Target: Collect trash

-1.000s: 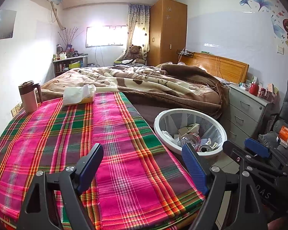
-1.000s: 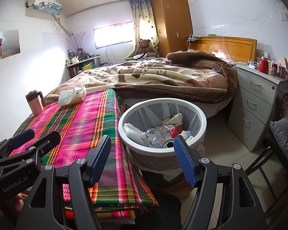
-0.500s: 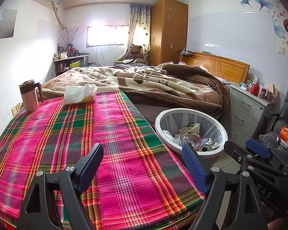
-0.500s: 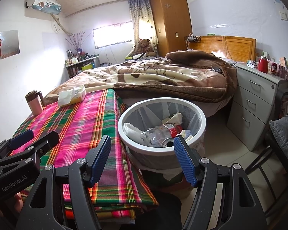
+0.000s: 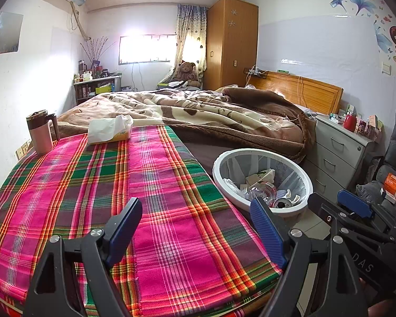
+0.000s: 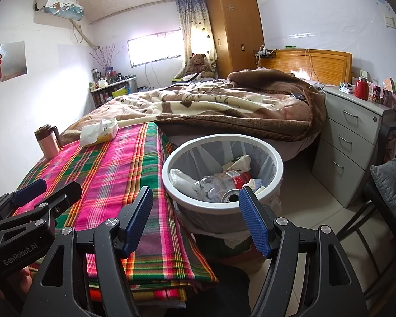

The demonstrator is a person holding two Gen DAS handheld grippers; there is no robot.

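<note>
Left wrist view: the left gripper (image 5: 195,227) is being held spread wide with nothing between its fingers, over the near edge of the plaid tablecloth (image 5: 100,185). In the right wrist view the right gripper (image 6: 195,216) is likewise being held spread and empty, aimed at the near rim of the trash bin (image 6: 250,140), which is standing on the floor just beside the table. Trash is being kept in the bin: a crushed clear bottle (image 6: 221,182), a can (image 6: 231,197) and crumpled paper (image 6: 237,162). No loose trash is being shown on the cloth, so collection is probably being finished. Farther back, a tissue pack (image 5: 111,132) and a mug (image 5: 41,134) are being left standing; these are best judged belongings, and the far cloth should be scanned before anything is being pinched.
</note>
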